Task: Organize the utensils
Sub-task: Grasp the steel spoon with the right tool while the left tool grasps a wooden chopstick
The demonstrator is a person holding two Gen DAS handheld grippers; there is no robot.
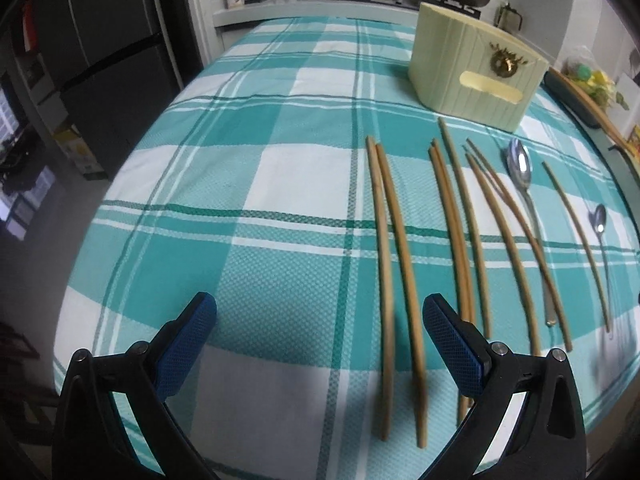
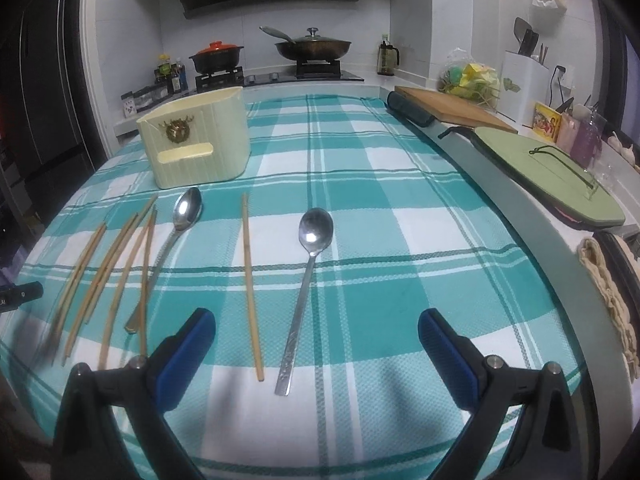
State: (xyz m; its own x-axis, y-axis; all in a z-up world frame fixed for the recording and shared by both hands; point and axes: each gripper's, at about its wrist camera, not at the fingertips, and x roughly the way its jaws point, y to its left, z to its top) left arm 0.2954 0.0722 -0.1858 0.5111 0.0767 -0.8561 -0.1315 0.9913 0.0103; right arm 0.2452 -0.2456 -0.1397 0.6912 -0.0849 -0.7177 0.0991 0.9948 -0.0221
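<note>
Several wooden chopsticks (image 1: 400, 264) and two metal spoons lie in a row on the teal checked tablecloth (image 1: 248, 184). A cream utensil holder (image 1: 476, 68) stands behind them; it also shows in the right wrist view (image 2: 200, 140). My left gripper (image 1: 320, 344) is open and empty above the near ends of the leftmost chopstick pair. My right gripper (image 2: 316, 356) is open and empty over the handle of the right spoon (image 2: 310, 272), with a single chopstick (image 2: 250, 280) just left of it. The other spoon (image 2: 180, 224) lies further left among more chopsticks (image 2: 116, 268).
A fridge (image 1: 108, 60) stands left of the table. A stove with a wok (image 2: 312, 48) and a pot (image 2: 216, 58) is behind. On the right counter lie a wooden board (image 2: 448, 108), a green board (image 2: 548, 184) and a cloth (image 2: 608, 296).
</note>
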